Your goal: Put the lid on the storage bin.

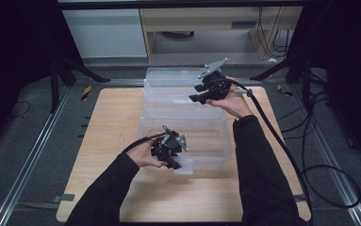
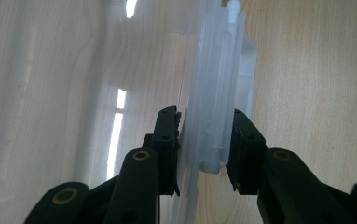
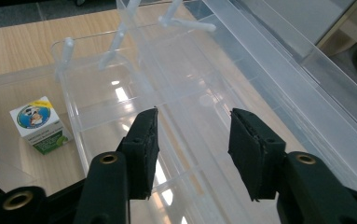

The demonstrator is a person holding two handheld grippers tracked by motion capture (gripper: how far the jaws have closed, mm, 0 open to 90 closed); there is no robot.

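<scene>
The person's 2 dark sleeves come in at the bottom of the high view, each hand holding a black gripper over a light wooden table. The left gripper sits at the near edge of a clear plastic storage bin that stands in the middle of the table. In the left gripper view its 2 jaws are clamped on the bin's near rim, one pad inside the wall and one outside, with the translucent lip pressed between them and the wood grain showing through the plastic.

The right gripper is held higher and farther back, above a clear lid or second tray that lies just beyond the bin at the table's far edge. In the right gripper view its jaws stand well apart with nothing between them, pointing down at the stacked clear plastic walls. Through the plastic at the left of that view a small white and green carton with a round printed picture rests on the bottom of the bin, near one corner. A black cable trails from the right gripper down past the table's right side.
</scene>
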